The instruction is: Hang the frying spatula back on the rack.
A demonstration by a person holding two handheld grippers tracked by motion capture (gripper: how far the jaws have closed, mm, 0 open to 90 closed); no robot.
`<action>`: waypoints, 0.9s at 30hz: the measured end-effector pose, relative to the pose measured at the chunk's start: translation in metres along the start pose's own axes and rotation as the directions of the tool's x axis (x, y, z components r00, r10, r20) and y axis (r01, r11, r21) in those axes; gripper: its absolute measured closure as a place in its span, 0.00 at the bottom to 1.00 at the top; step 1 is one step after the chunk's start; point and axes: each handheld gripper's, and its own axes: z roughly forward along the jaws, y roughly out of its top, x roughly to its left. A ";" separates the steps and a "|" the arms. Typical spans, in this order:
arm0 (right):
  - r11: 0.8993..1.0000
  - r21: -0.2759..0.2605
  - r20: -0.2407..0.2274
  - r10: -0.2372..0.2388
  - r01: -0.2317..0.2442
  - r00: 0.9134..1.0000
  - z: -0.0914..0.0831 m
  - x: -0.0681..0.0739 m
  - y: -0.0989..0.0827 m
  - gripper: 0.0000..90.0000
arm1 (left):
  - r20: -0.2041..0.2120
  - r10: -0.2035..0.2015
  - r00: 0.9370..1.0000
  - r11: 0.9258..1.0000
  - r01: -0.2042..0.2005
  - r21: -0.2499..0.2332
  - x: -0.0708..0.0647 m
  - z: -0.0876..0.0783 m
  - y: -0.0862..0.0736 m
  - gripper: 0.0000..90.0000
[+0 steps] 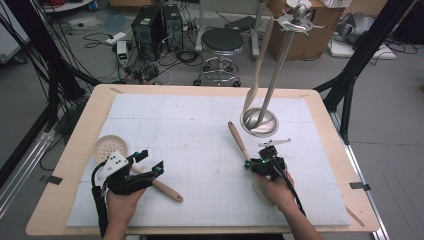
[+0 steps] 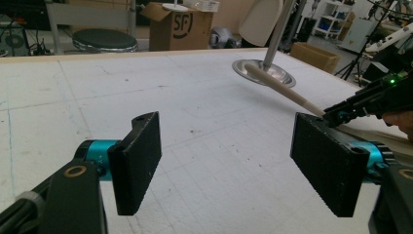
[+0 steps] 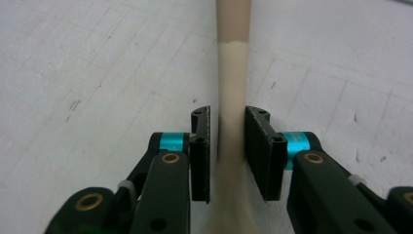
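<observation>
A cream spatula (image 1: 238, 138) lies on the white mat (image 1: 200, 130), its wooden handle pointing away from me. My right gripper (image 1: 255, 161) straddles the handle (image 3: 233, 97). One pad rests against it, while the other pad (image 3: 200, 146) stands a thin gap off, so the jaws are open. My left gripper (image 1: 150, 161) hovers open at the mat's left with nothing between its pads (image 2: 139, 161). Just under it lies a perforated skimmer (image 1: 110, 146) with a wooden handle (image 1: 170, 192). From the left gripper view, the right gripper (image 2: 370, 100) and the spatula handle (image 2: 280, 87) appear at the right.
A metal utensil stand (image 1: 259, 121) rises at the back right of the mat, with another cream spatula (image 1: 257, 75) hanging from its top. A stool (image 1: 221, 42), computer cases and cardboard boxes are on the floor beyond the table.
</observation>
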 end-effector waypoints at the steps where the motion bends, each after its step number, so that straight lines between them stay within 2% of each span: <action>1: 1.000 -0.007 0.006 -0.004 0.004 1.000 0.001 0.000 0.000 0.84 | 0.001 -0.002 1.000 1.000 0.002 -0.001 0.000 0.000 0.000 0.31; 3: 1.000 -0.018 -0.002 0.000 0.000 1.000 0.002 -0.001 -0.001 0.84 | 0.003 -0.001 1.000 1.000 0.001 0.002 0.000 0.000 0.000 0.31; 8: 0.999 -0.043 0.023 -0.024 0.025 0.999 0.006 0.003 0.001 0.84 | 0.001 0.001 1.000 1.000 -0.001 0.001 -0.001 0.001 0.000 0.31; 14: 0.996 -0.076 0.029 -0.036 0.038 0.999 0.011 0.004 0.001 0.83 | 0.000 0.001 1.000 1.000 -0.001 0.006 0.000 0.001 0.000 0.31; 18: 0.996 -0.079 0.034 -0.037 0.039 0.999 0.012 0.005 0.002 0.85 | 0.001 -0.001 1.000 1.000 0.001 0.003 0.000 0.001 0.000 0.31; 21: 0.996 -0.085 0.020 -0.020 0.022 1.000 0.011 0.003 0.001 0.87 | -0.001 -0.004 1.000 1.000 0.004 -0.001 0.000 0.001 0.000 0.31; 27: 0.994 -0.108 0.013 -0.031 0.033 0.999 0.007 0.001 0.001 0.87 | -0.002 -0.008 1.000 1.000 0.008 -0.001 0.002 0.000 -0.001 0.31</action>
